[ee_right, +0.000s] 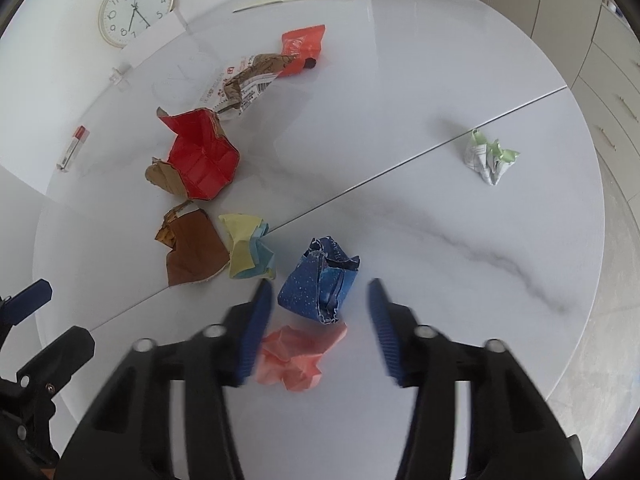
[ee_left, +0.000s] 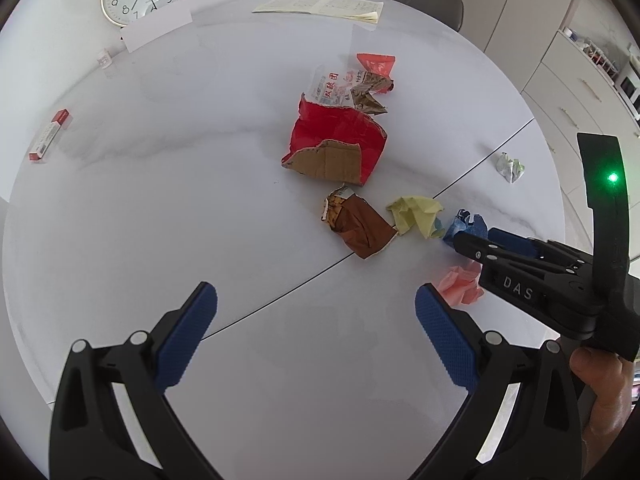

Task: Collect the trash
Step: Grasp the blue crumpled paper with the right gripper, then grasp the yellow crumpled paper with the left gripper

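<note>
— Where are the grippers?
— Right gripper point(ee_right: 316, 312), jaws apart, straddles one blue paper wad point(ee_right: 320, 280) (pads clear of it); left gripper point(ee_left: 316, 320) wide, empty.
— Other trash?
— One pink wad point(ee_right: 298, 356) beneath, one yellow point(ee_right: 244, 248), one brown wrapper point(ee_right: 192, 252), one red box point(ee_right: 202, 158), one green-white wad point(ee_right: 488, 158) alone near the table point(ee_right: 440, 240) edge, open around it.

Blue white-speckled wrapper point(ee_right: 320, 280), pink paper wad point(ee_right: 298, 354), grey-veined white table point(ee_right: 440, 208).

The worktop point(ee_right: 440, 208) looks like glossy, smooth marbled stone. Crumpled matt paper makes the blue wad point(ee_right: 320, 280) and, at six o'clock from it, the pink wad point(ee_right: 296, 356). The torn red box point(ee_left: 332, 140) shows rough brown cardboard.
</note>
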The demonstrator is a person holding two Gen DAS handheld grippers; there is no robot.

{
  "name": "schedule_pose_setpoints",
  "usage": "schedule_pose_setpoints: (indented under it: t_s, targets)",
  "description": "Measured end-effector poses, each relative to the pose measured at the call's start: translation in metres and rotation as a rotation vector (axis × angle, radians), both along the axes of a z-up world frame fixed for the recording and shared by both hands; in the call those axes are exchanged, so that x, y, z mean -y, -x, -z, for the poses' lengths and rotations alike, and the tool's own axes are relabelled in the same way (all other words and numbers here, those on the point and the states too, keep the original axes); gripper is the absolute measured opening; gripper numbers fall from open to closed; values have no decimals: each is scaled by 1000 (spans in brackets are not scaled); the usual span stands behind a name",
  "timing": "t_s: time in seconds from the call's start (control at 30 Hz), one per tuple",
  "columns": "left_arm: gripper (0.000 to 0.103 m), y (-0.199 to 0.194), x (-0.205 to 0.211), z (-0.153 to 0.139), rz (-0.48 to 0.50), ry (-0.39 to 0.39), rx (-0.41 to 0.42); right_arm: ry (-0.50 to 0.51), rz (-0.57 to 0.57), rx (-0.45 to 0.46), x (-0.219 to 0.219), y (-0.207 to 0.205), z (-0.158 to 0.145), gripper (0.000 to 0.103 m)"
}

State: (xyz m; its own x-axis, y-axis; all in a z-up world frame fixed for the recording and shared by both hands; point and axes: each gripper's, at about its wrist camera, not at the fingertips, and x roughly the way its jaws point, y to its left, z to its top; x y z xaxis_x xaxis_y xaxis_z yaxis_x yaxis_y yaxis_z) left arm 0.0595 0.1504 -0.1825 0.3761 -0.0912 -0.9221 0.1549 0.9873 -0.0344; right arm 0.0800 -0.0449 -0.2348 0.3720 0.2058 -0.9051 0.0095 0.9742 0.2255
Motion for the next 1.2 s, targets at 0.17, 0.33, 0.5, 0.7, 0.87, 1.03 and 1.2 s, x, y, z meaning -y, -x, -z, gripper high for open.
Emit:
schedule_pose_setpoints:
  t_s: [0.17, 0.33, 0.5, 0.7, 0.87, 1.03, 1.2]
  targets:
    - [95, -6, 1, 3, -5, 19, -5, -35, 22, -18, 6, 0, -1, 20]
    - [95, -11, 10, 2, 2, 32, 3, -77, 56, -7, 20, 4, -9, 19]
    - [95, -17, 34, 3, 65, 29, 21, -79, 86, 12, 42, 13, -21, 19]
    - [85, -32, 75, 21, 133, 17, 7, -68, 127, 22, 74, 33, -35, 19]
    - [77, -49, 99, 46, 137, -26, -26, -39, 148, 30, 94, 54, -43, 20]
    - [56, -61, 109, 65, 101, -34, -78, -6, 169, 35, 112, 71, -47, 20]
    - [40, -63, 112, 69, 82, -33, -86, -15, 192, 31, 126, 79, -48, 20]
